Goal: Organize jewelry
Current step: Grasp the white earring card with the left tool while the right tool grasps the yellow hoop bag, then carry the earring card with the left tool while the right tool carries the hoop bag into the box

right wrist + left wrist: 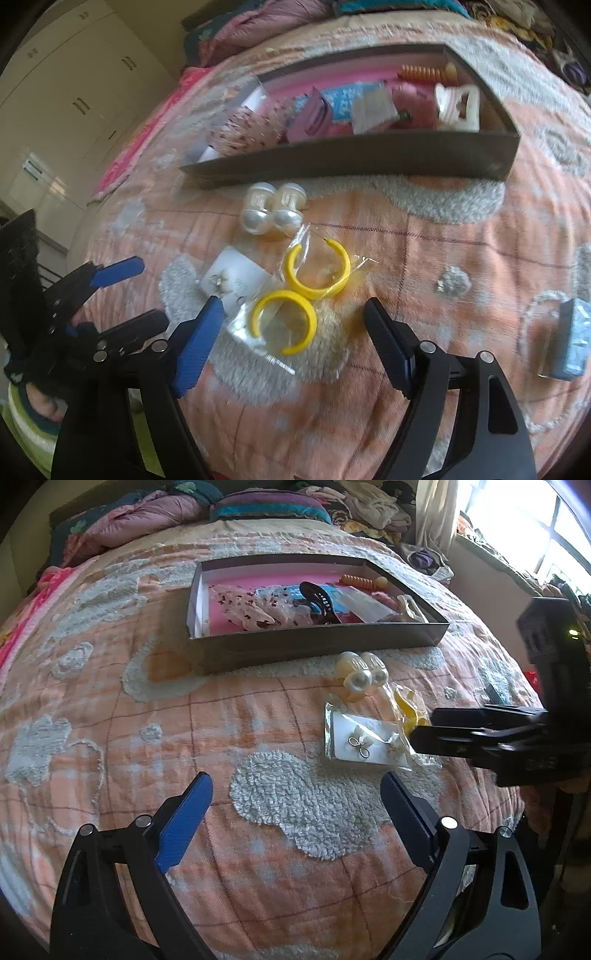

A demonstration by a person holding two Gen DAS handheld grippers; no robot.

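Peach quilted bed (110, 686) fills both views, wide bare fabric at 9 o'clock of the jewelry. At 12 o'clock a shallow dark box (317, 642) holds hair clips and packets, its near wall just beyond two pearl clips (364, 674). Toward 4 o'clock of those lie a carded earring packet (364, 740) and yellow hoop earrings (301, 291) in clear wrap. The right gripper (295, 325) is released, straddling the near hoop, pads apart from it. The left gripper (295, 794) is released over bare quilt.

Bed quilt (258, 867): tray (317, 642), earring packets (365, 742).
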